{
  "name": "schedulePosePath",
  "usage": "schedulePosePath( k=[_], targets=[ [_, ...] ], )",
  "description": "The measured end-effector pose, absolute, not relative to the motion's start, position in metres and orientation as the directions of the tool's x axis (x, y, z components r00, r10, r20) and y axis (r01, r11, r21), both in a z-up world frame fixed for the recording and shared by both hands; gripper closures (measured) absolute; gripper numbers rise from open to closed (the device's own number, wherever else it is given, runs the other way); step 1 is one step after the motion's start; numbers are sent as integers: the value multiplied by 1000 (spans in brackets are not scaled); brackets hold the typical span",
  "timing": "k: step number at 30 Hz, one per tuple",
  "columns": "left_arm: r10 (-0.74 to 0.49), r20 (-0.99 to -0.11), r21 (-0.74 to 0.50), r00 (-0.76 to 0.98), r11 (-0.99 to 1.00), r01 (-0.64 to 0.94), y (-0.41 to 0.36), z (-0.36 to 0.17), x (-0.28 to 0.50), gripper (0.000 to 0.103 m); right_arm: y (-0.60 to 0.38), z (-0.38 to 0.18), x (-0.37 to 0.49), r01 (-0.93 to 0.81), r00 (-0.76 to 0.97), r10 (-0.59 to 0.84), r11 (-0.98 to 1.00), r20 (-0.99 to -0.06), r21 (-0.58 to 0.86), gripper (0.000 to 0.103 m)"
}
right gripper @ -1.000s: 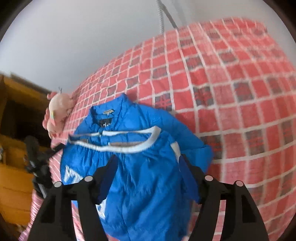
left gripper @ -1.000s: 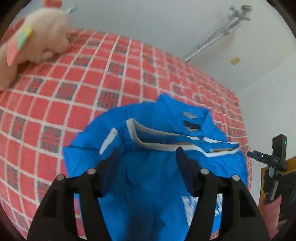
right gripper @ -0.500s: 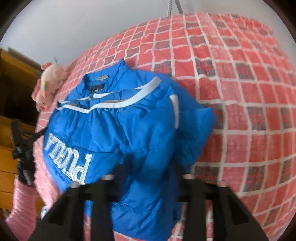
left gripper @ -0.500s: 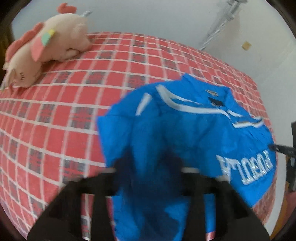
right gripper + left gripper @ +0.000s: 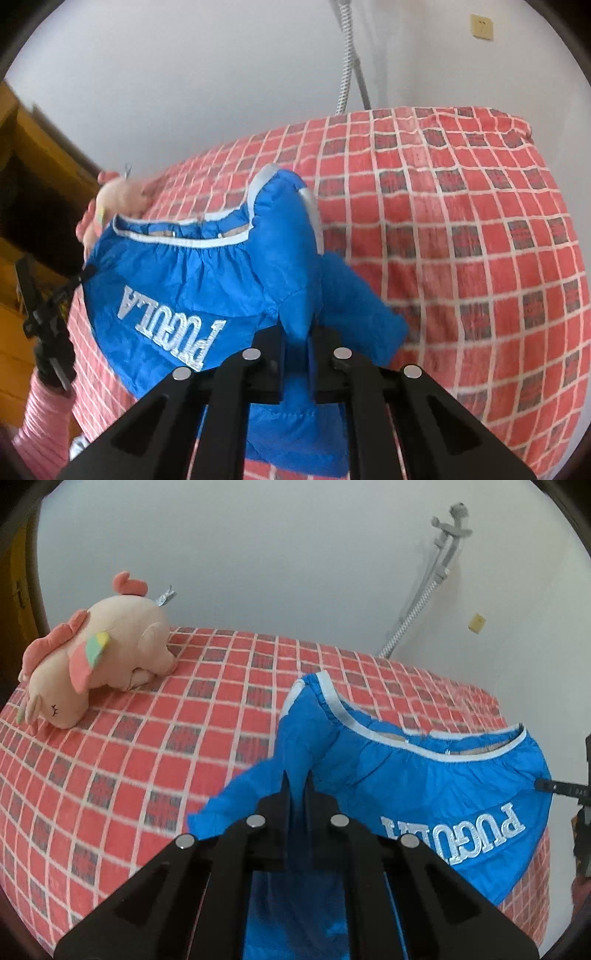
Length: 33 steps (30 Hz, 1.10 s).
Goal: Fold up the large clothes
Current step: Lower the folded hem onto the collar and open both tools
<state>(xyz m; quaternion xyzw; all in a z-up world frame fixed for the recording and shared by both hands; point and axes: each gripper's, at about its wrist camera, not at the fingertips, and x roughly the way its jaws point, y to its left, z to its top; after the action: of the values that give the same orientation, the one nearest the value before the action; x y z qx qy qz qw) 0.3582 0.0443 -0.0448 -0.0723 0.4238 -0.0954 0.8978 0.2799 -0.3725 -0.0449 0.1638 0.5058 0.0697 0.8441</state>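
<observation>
A bright blue jacket [image 5: 424,775] with white trim and white lettering hangs lifted above the red checked bed [image 5: 129,746]. My left gripper [image 5: 297,790] is shut on a fold of the jacket's blue cloth at its left side. My right gripper [image 5: 297,332] is shut on the jacket [image 5: 192,280] at its right side, with cloth bunched between the fingers. The lettering faces me upside down in both wrist views. The jacket's lower part hangs below the grippers, partly hidden.
A pink plush toy [image 5: 96,664] lies at the far left of the bed, also showing in the right wrist view [image 5: 118,195]. A grey metal pole [image 5: 424,594] leans on the white wall. Wooden furniture [image 5: 22,206] stands left of the bed [image 5: 461,240].
Both grippers have shut on the jacket and lifted it off the bed; its back with the lettering now hangs facing me.
</observation>
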Motion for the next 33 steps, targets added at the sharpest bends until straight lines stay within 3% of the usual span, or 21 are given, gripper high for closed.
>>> schedulePosePath(
  k=[7,12,19,23,25,27,30,33],
  targets=[
    [-119,-803,-96,584,993,70,38,-84,396,99,-381,-90,324,127,430,234,940,-872,316,95],
    [-120,-861,-120,494,992,30,51,-131,408,97,-389,-133,334,178,386,252,924,-887,340,94],
    [-115,-870,-115,480,993,28,50,-156,411,93,-375,-168,333,189,398,203,936,-895,296,89],
    [-114,-874,-123,472,992,13,51,-151,411,91,-370,-156,329,198,409,140,951,-902,237,85],
    [-125,-873,-148,472,989,-13,58,-140,409,87,-372,-141,320,220,441,99,952,-892,215,73],
    [-102,-855,-149,508,987,-53,66,-123,401,65,-371,-119,306,234,492,39,956,-870,175,68],
    [-77,-779,-158,622,985,-76,64,-85,369,65,-354,-95,281,199,564,41,963,-825,184,67],
    [-163,-757,-211,633,977,0,36,-72,346,66,-315,-90,266,144,585,59,974,-809,175,68]
  ],
)
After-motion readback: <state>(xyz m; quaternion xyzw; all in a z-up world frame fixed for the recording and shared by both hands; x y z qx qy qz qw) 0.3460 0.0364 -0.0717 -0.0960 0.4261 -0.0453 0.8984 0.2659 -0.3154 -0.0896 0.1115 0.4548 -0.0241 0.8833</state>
